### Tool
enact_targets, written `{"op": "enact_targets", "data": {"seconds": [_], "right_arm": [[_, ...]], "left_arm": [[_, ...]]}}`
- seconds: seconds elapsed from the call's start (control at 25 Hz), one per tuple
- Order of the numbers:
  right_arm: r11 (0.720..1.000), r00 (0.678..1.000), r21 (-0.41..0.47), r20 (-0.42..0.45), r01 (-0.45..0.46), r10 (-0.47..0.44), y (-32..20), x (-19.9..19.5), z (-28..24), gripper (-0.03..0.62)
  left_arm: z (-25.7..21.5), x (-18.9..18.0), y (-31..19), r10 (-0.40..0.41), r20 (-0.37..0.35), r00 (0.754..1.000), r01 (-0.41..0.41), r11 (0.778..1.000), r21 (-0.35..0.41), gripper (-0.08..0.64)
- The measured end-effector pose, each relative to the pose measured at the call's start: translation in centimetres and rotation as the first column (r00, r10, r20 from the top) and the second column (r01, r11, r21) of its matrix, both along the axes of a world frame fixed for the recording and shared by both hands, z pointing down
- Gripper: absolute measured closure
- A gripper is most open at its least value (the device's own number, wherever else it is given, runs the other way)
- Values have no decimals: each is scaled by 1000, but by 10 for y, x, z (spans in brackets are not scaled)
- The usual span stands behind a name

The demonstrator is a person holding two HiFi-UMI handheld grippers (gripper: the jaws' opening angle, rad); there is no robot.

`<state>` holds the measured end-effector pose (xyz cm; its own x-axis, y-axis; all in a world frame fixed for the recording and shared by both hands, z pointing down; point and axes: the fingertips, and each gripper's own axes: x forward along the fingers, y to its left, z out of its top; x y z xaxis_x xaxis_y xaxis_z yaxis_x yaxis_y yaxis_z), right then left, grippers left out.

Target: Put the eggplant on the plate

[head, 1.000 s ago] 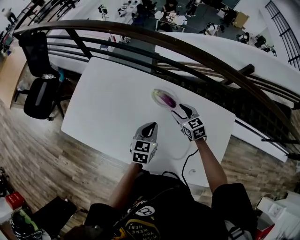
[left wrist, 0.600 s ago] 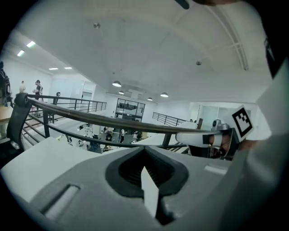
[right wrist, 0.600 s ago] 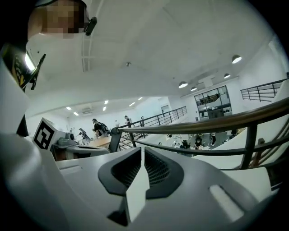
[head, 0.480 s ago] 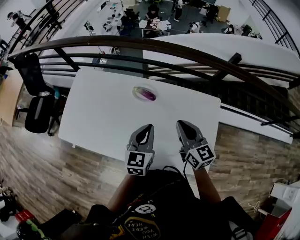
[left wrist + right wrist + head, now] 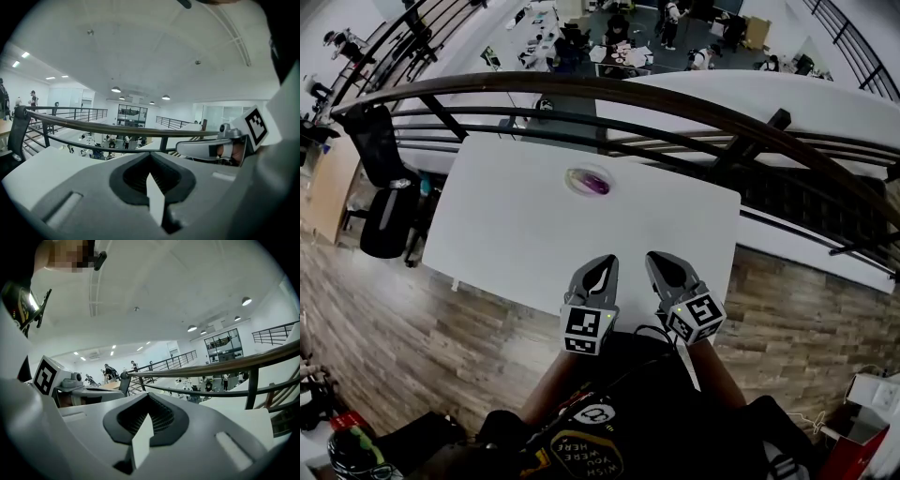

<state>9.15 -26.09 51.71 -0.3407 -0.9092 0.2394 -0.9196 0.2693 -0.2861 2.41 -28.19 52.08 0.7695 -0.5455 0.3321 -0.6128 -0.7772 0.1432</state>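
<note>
Smooth matt white on the table [image 5: 516, 225], with only a faint sheen. Glossy purple skin on the eggplant [image 5: 598, 185]; pale, shiny glaze on the plate [image 5: 570, 173]. Matt grey moulded plastic on the left gripper [image 5: 602, 264] and the right gripper [image 5: 658, 261], smooth all over. Inside the jaws, black ribbed pads [image 5: 136, 176], dull and rubbery in look. Flat black-and-white print on the marker cubes [image 5: 586, 330]. Grained brown wood in the floor planks [image 5: 394, 319], satin finish. Dark polished handrail [image 5: 675, 97]; metal or wood, cannot tell. Black cloth shirt [image 5: 628, 412], matt, printed.
</note>
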Motion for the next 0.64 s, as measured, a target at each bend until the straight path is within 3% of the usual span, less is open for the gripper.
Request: {"op": "enact_targets", "data": {"seconds": [0.36, 0.64], "right_arm": [[999, 999, 6, 23, -46, 46, -7, -14, -9, 591], [999, 998, -8, 30, -49, 49, -5, -28, -7, 591]], "left_arm": [[0, -12, -9, 57, 18, 998, -57, 998, 10, 555], [-5, -11, -9, 74, -9, 997, -74, 997, 24, 555]]}}
